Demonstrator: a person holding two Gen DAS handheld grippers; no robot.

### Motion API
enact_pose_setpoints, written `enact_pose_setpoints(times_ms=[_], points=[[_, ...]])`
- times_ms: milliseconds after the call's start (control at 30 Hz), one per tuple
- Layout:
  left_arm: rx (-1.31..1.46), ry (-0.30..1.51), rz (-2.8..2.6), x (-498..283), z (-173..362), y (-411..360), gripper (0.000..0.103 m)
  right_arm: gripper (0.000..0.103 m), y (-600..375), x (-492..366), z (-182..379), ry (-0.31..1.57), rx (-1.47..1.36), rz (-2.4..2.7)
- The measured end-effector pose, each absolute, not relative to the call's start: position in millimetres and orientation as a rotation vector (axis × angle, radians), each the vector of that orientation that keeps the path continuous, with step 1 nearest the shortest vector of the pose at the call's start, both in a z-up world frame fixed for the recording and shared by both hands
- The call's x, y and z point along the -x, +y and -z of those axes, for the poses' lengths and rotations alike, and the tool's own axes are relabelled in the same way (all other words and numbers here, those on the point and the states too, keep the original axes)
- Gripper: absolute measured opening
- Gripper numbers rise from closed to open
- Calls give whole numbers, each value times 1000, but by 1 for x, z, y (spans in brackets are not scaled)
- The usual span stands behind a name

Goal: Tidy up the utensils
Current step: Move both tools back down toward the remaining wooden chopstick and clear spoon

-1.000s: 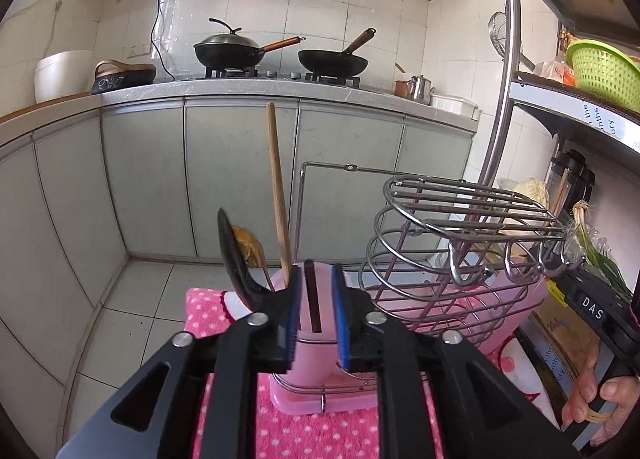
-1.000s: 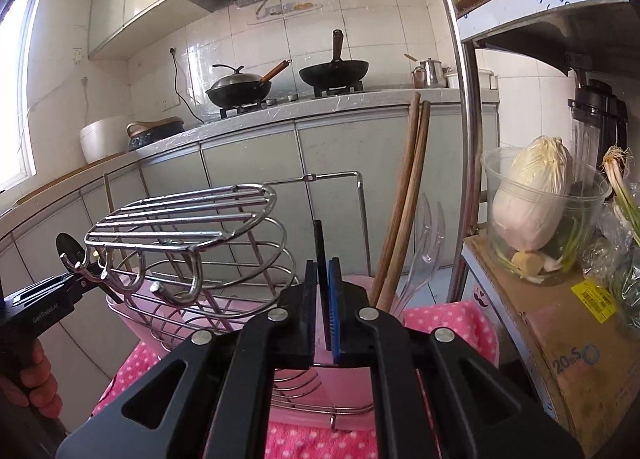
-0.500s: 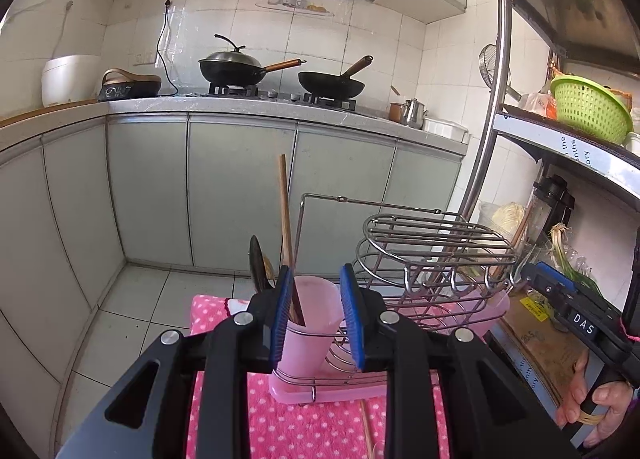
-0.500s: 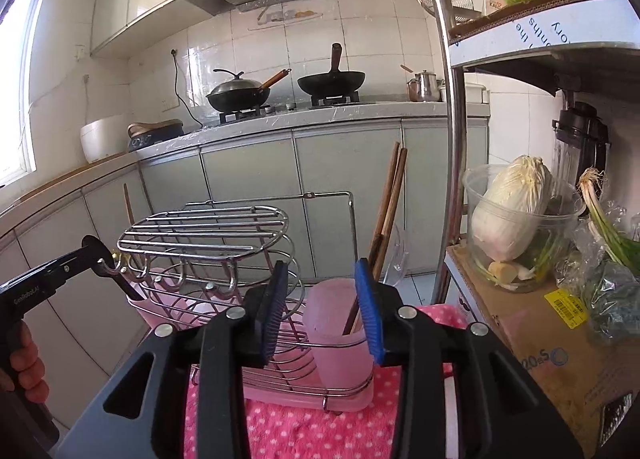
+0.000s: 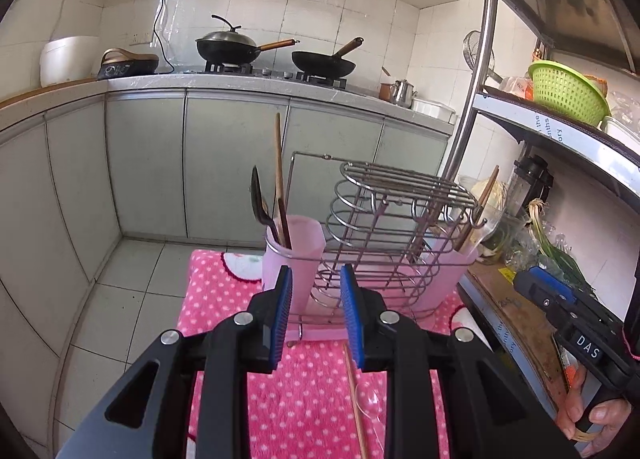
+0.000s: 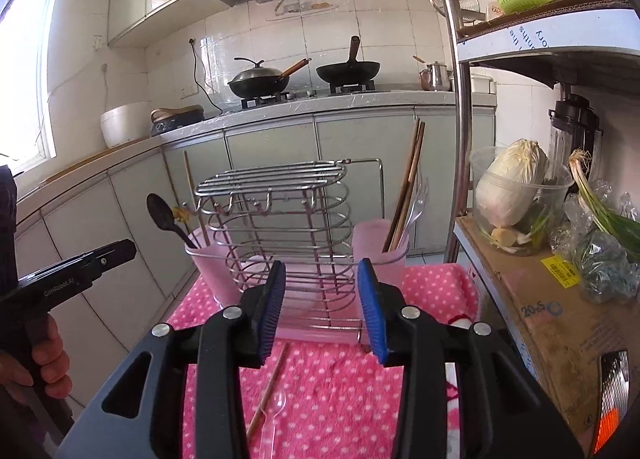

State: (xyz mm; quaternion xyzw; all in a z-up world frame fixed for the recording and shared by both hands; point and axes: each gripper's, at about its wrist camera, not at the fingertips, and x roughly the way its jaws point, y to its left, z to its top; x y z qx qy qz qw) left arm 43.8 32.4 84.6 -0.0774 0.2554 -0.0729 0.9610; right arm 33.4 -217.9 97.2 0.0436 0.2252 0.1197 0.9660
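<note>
Left hand-held gripper (image 5: 316,315): jaws apart, nothing between the blue pads, held above the pink dotted cloth (image 5: 224,299) just short of the wire rack (image 5: 400,219). Right hand-held gripper (image 6: 322,309): jaws wider apart, likewise empty, facing the same rack from the other side. The rack stands on the cloth-covered bench with a pink cup at each end. The left pink cup (image 5: 294,255) holds a black spoon (image 5: 258,199) and a wooden stick — both upright, leaning slightly. The right pink cup (image 6: 380,255) holds a pair of wooden chopsticks (image 6: 408,183) and a clear plastic spoon (image 6: 418,199). Outside the cups, one loose chopstick (image 6: 268,391) and a second clear spoon (image 6: 274,415) lie on the cloth, near each other, below the grippers.
</note>
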Motion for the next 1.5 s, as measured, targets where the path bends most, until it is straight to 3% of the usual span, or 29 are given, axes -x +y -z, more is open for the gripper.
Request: enact_pose_setpoints(times_ms=[367, 1100, 1500], points=[[107, 626, 109, -19, -55, 13, 24, 38, -207, -9, -61, 576, -113, -242], [105, 664, 51, -3, -44, 10, 24, 38, -197, 4, -46, 630, -99, -232], [151, 820, 117, -21, -8, 15, 24, 38, -186, -19, -1, 834, -111, -300]])
